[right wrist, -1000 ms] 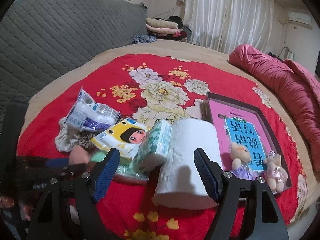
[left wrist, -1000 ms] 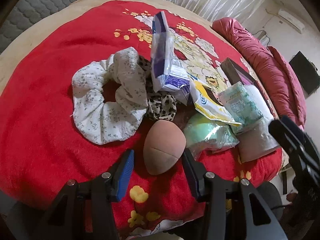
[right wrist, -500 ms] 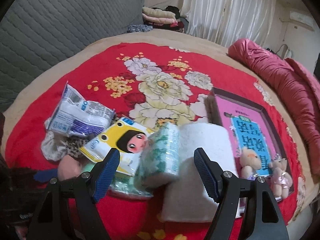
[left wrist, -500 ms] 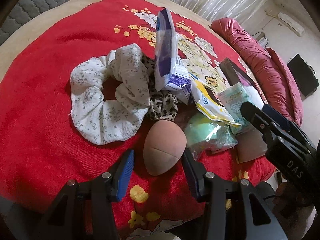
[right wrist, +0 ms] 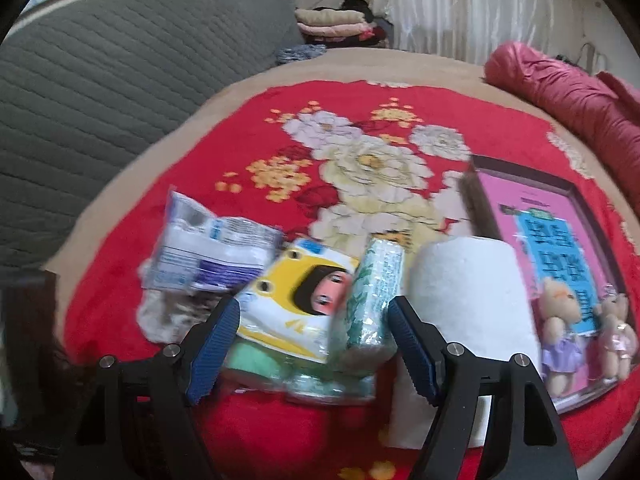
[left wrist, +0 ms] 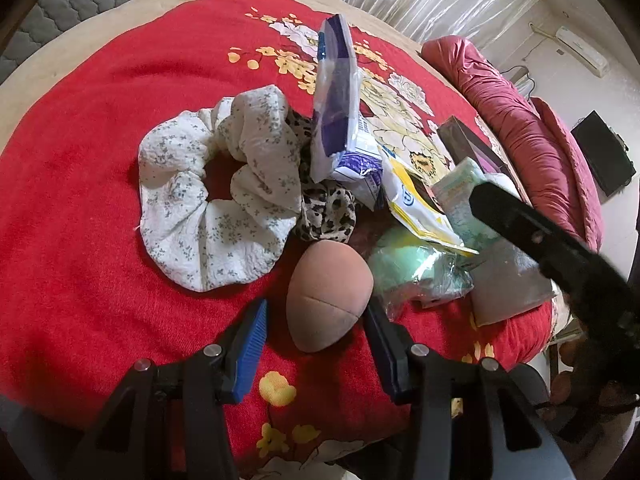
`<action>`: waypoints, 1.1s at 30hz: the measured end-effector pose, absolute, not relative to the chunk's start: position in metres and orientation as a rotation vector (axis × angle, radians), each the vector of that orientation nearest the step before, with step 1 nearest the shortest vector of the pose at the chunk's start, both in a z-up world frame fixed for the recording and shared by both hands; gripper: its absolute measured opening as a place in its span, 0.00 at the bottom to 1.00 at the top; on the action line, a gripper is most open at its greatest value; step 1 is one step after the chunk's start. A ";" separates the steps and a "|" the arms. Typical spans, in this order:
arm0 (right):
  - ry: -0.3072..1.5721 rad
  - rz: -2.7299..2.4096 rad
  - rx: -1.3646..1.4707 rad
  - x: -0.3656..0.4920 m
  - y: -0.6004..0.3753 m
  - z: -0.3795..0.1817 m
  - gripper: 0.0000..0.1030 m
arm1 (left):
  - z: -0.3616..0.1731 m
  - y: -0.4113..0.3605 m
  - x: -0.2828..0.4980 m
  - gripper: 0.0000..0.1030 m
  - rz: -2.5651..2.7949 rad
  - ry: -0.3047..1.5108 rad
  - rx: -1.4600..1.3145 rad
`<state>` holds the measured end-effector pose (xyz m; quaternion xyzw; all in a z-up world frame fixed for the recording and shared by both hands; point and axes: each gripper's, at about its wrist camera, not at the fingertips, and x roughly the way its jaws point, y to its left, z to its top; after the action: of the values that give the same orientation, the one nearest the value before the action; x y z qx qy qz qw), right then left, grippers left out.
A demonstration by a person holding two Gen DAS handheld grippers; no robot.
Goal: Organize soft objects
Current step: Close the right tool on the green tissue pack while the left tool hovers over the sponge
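While the red blanket [left wrist: 72, 208] is covered in soft things, the pink tray [right wrist: 532, 216] holds two little teddy bears [right wrist: 560, 336]. The left gripper [left wrist: 316, 330] is apart, with the tan sponge [left wrist: 326, 294] between its fingers. The right gripper [right wrist: 312, 346] is apart too, around the yellow tissue pack [right wrist: 296, 304] and the green tissue pack [right wrist: 374, 296].

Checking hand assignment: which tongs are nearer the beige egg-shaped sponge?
Left. The left tongs straddle the beige sponge; the right tongs sit over the yellow tissue pack, further off.
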<state>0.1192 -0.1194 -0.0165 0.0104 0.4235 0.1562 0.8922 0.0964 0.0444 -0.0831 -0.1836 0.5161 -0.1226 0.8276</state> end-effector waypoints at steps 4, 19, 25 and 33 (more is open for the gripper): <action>0.849 0.402 0.012 0.115 -0.102 -0.007 0.76 | -0.083 0.046 0.096 0.47 -0.264 1.096 -0.392; 0.908 0.176 -0.208 0.135 -0.100 -0.027 0.76 | -0.084 0.048 0.095 0.47 -0.269 1.097 -0.400; 0.959 0.099 -0.390 0.156 -0.093 -0.045 0.57 | -0.084 0.049 0.095 0.47 -0.271 1.098 -0.404; 0.982 0.133 -0.591 0.165 -0.080 -0.064 0.29 | -0.083 0.054 0.095 0.47 -0.276 1.102 -0.419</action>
<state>0.1651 -0.0800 -0.0636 -0.2792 0.4644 0.0629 0.8381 0.0951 0.0536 -0.0835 -0.1968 0.5179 -0.1298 0.8223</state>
